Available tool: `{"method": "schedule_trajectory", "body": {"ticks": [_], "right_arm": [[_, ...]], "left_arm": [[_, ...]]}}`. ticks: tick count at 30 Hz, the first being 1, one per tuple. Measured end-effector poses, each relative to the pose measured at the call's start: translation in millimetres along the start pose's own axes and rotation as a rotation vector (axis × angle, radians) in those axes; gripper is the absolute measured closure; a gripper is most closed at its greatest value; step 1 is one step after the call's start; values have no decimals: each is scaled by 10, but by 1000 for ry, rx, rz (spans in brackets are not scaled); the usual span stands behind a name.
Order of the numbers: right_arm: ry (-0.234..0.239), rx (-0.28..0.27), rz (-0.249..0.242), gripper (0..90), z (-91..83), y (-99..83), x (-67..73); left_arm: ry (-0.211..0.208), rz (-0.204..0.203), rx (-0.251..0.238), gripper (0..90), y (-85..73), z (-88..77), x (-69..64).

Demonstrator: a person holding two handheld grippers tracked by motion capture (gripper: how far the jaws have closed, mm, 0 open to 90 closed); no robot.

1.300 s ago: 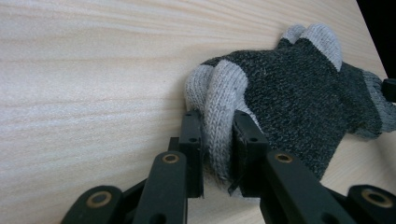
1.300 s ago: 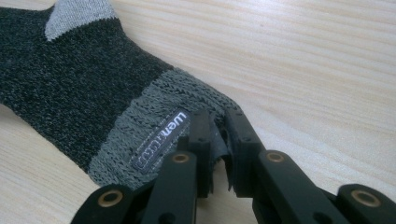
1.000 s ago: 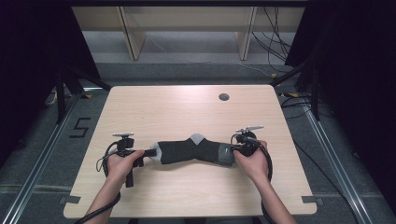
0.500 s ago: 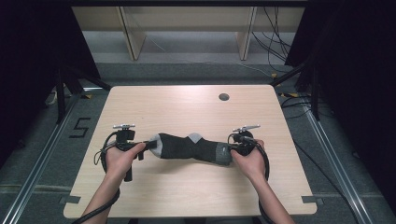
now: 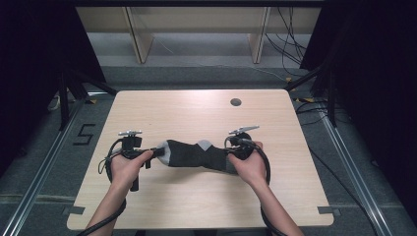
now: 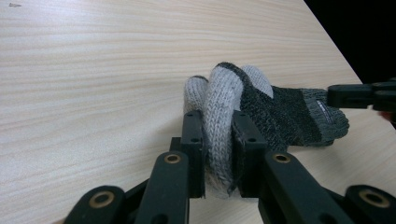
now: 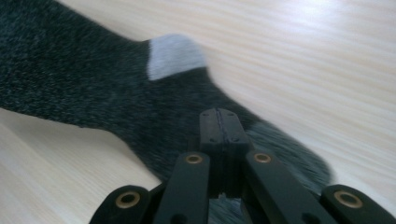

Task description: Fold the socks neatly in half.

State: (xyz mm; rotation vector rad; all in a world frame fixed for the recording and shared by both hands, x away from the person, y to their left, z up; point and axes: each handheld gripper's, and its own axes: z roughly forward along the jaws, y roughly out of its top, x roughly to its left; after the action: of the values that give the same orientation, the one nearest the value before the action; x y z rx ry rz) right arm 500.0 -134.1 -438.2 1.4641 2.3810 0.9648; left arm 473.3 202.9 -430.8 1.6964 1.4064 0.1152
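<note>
On the near half of the wooden table (image 5: pixel 196 113), a dark grey sock (image 5: pixel 194 155) with pale grey toe and heel patches lies stretched between the two grippers, running from nine o'clock to three o'clock. The left gripper (image 6: pixel 218 140) is clamped on the light grey toe end, the knit bunched up between its black jaws, with the left hand (image 5: pixel 127 167) around it. The right gripper (image 7: pixel 219 126), held by the right hand (image 5: pixel 250 164), has its jaws pressed together on the sock's cuff end at three o'clock.
</note>
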Motion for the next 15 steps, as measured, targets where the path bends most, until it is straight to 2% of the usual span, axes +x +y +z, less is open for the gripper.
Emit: {"method": "schedule_trajectory", "body": {"ticks": [4,5,6,11,15], "right_arm": [[5,34,-10,900,165,35,66],[9,30,7,900,195,40,98],[12,28,9,900,208,47,115],[48,25,2,900,270,123,250],[67,49,-8,899,361,130,325]], "left_arm": [[0,5,-1,775,11,-13,-1],[0,5,-1,774,11,-13,0],[-8,8,6,775,12,-15,8],[2,4,1,775,-1,-15,7],[-5,6,9,774,0,-15,11]]}}
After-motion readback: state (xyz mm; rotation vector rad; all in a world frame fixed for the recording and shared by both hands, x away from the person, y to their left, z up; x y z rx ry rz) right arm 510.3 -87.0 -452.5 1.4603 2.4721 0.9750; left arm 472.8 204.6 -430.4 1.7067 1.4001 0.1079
